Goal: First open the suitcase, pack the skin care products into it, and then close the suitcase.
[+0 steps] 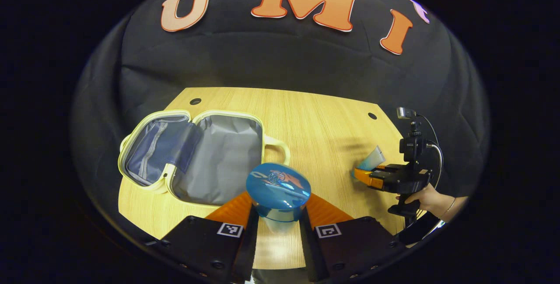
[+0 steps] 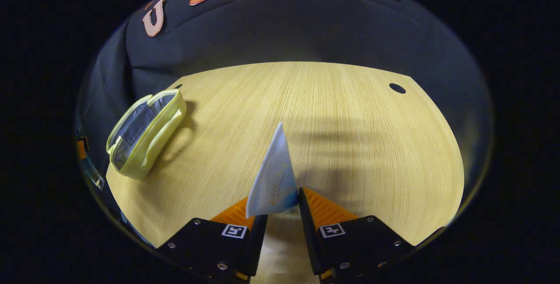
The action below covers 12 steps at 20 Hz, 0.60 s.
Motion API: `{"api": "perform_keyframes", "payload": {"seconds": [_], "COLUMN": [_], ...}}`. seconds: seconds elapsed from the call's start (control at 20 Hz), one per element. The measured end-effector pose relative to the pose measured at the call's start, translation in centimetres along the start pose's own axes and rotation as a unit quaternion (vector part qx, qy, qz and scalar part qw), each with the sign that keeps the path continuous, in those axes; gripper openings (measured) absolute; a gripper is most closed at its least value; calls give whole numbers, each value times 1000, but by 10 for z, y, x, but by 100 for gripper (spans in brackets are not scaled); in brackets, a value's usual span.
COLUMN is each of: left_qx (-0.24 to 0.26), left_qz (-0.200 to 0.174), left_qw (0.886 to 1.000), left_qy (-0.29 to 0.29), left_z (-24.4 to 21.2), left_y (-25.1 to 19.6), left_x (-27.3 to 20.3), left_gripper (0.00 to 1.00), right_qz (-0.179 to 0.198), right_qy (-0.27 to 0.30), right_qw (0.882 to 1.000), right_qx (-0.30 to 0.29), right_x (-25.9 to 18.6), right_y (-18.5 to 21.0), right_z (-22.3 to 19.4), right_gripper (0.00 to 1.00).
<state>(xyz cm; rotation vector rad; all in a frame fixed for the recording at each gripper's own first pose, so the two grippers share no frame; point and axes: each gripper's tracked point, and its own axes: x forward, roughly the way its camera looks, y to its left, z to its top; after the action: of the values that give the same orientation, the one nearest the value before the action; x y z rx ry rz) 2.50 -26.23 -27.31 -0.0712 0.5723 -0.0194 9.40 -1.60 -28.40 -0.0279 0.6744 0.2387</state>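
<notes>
Wooden table (image 1: 323, 126), open suitcase (image 1: 197, 155); left claw (image 1: 278, 214) pinching jar (image 1: 278, 190), right claw (image 2: 277, 205) pinching tube (image 2: 273, 179).

Each claw (image 1: 278, 214) has two black blocks at the bottom, with small shiny screws and a white square tag with a black pattern on each block. The fingers (image 1: 234, 207) have ridged pads. The other claw (image 1: 365, 177) sits on a black body with a small box on top and thin black cables. The hand (image 1: 426, 198) wears a thin bracelet.
</notes>
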Motion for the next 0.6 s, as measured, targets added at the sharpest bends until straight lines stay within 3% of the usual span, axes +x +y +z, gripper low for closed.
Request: {"api": "perform_keyframes", "payload": {"seconds": [0.25, 0.45, 0.6], "left_qx": [4, 18, 19], "left_qz": [-11, -5, -18], "left_qw": [1000, 999, 997], "left_qy": [24, 46, 79], "left_z": [3, 6, 1], "left_y": [12, 43, 71], "left_x": [-8, -15, -7], "left_gripper": [46, 45, 47], "right_qz": [56, 141, 162], "right_qy": [36, 57, 54], "right_qw": [997, 982, 977], "right_qx": [33, 109, 125], "right_x": [-29, -66, -78], "right_y": [26, 80, 112], "right_z": [2, 17, 27], "right_gripper": [41, 41, 41]}}
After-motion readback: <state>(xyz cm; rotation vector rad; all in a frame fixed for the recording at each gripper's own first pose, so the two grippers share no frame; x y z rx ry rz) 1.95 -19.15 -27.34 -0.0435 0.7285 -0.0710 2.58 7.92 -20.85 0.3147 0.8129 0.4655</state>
